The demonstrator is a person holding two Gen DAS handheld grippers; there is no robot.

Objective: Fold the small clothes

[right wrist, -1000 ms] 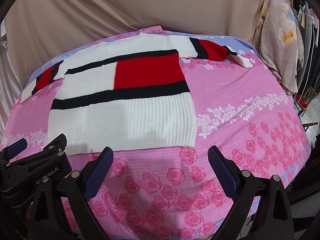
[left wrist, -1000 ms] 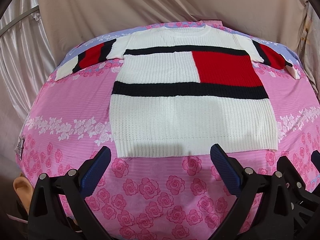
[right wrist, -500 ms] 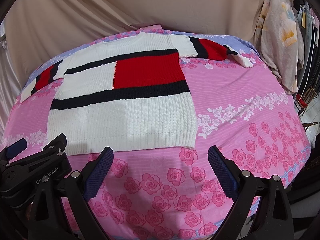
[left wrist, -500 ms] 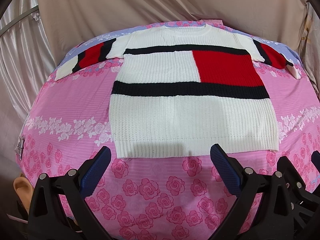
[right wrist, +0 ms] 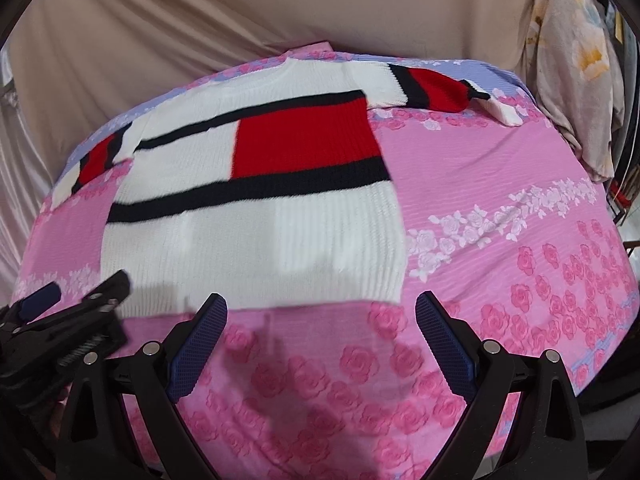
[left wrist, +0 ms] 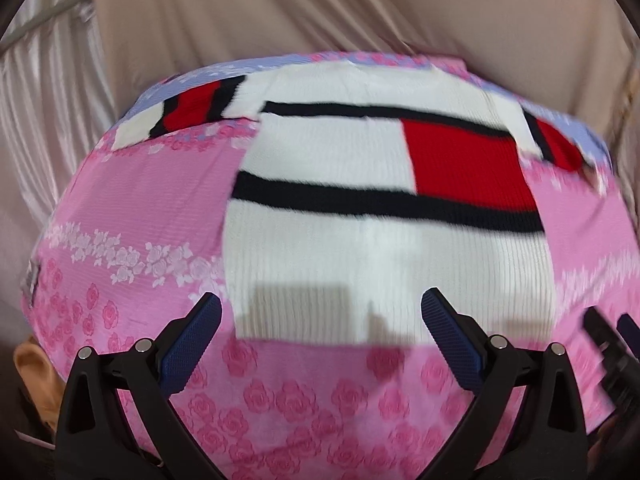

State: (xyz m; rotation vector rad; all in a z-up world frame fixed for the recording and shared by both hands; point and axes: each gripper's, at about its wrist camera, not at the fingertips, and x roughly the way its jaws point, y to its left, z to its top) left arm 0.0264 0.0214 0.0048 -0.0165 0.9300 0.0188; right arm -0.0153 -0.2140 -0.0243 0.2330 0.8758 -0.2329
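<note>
A small knitted sweater (left wrist: 360, 208) (right wrist: 256, 216), white with black stripes and a red block, lies flat and spread out on a pink rose-print sheet (left wrist: 132, 184) (right wrist: 500, 184), sleeves out to both sides. My left gripper (left wrist: 322, 312) is open, its blue-padded fingers just short of the sweater's hem near the left corner. My right gripper (right wrist: 322, 310) is also open, hovering just short of the hem's right half. Neither holds anything. The left gripper's black body (right wrist: 68, 320) shows at the left edge of the right wrist view.
Beige drapes (left wrist: 320, 12) hang behind the bed. A floral cloth (right wrist: 576, 60) hangs at the right edge of the bed. A person's ear (left wrist: 34, 376) shows at the lower left in the left wrist view. Bare sheet lies right of the sweater.
Both grippers have moved forward toward the sweater's hem; the view is now blurred with motion and the hem sits closer to the fingertips. Both stay open.
</note>
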